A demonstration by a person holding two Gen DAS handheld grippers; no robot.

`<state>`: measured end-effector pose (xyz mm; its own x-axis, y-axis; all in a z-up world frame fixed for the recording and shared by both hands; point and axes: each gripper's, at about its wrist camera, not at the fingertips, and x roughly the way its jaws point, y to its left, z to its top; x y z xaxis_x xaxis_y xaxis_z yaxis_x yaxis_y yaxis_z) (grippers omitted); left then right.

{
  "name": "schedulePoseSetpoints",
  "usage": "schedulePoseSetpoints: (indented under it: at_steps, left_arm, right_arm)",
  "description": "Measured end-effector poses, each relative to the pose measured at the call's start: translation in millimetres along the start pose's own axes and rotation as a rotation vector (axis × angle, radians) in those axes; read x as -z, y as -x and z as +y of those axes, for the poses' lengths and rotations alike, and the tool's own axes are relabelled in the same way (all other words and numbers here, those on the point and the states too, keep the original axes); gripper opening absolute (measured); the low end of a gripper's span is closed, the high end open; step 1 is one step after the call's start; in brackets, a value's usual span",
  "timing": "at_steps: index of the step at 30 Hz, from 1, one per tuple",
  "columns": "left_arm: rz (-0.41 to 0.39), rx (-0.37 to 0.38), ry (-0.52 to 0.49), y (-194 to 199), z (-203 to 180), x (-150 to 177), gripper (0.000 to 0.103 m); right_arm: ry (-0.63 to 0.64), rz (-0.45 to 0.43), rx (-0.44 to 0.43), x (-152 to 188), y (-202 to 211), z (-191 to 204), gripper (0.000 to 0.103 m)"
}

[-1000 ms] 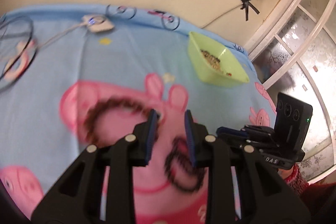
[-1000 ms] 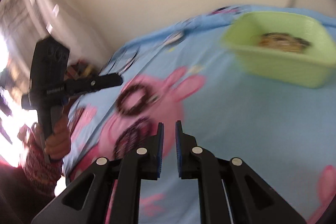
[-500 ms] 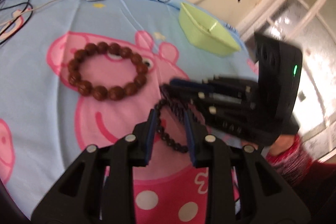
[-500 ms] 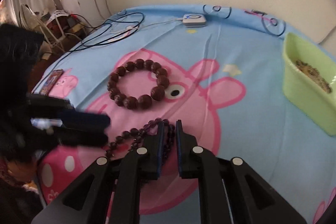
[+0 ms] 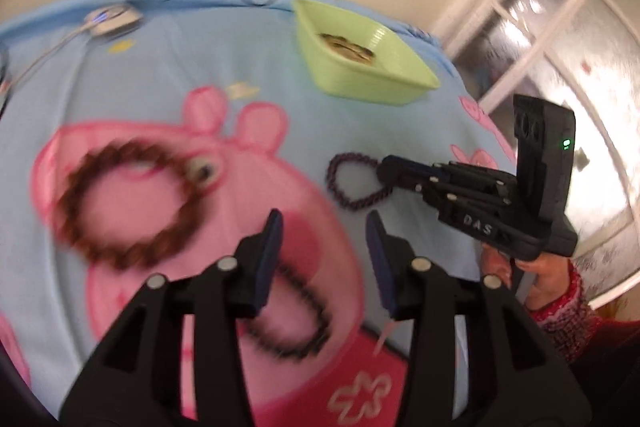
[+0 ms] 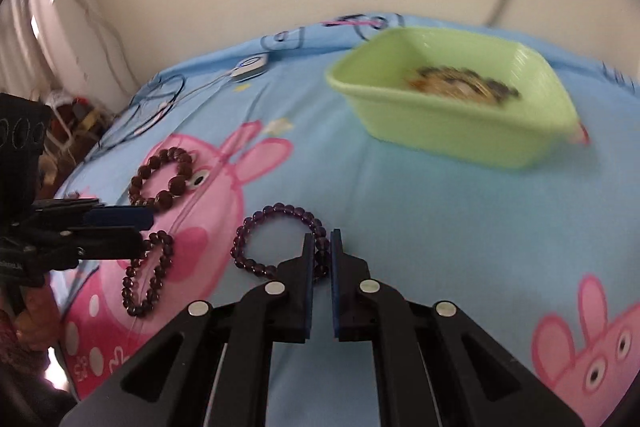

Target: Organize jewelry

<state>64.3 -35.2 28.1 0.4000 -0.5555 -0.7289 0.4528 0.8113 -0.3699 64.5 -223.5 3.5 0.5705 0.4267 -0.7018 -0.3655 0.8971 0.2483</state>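
Observation:
My right gripper (image 6: 321, 251) is shut on a purple bead bracelet (image 6: 256, 231) and holds it just above the blue cloth; it also shows in the left wrist view (image 5: 352, 183) hanging from the right gripper's tips (image 5: 386, 167). My left gripper (image 5: 324, 231) is open and empty above a dark bead bracelet (image 5: 296, 315), which also shows in the right wrist view (image 6: 148, 275). A larger brown bead bracelet (image 5: 120, 203) lies to the left. A green tray (image 6: 460, 107) holding some jewelry stands at the back.
A blue Peppa Pig cloth (image 6: 440, 219) covers the table. A white charger puck (image 6: 250, 67) with cables lies at the far left edge. A wall runs behind, and a glazed door (image 5: 560, 47) stands to the right.
My right gripper has lifted the purple bracelet off the pile and carried it right, toward the green tray. My left gripper has opened wider and pulled back a little.

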Motion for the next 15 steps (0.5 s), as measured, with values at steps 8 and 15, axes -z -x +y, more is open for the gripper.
schedulePoseSetpoints:
  at_steps: [8,15]
  left_arm:
    - [0.068,-0.084,-0.092,-57,-22,-28,0.026]
    - [0.066,-0.083,-0.089,-56,-21,-46,0.007]
  right_arm:
    - [0.016,-0.058,-0.020,-2,10,2,0.000]
    - [0.080,-0.180,-0.075,-32,38,15,0.000]
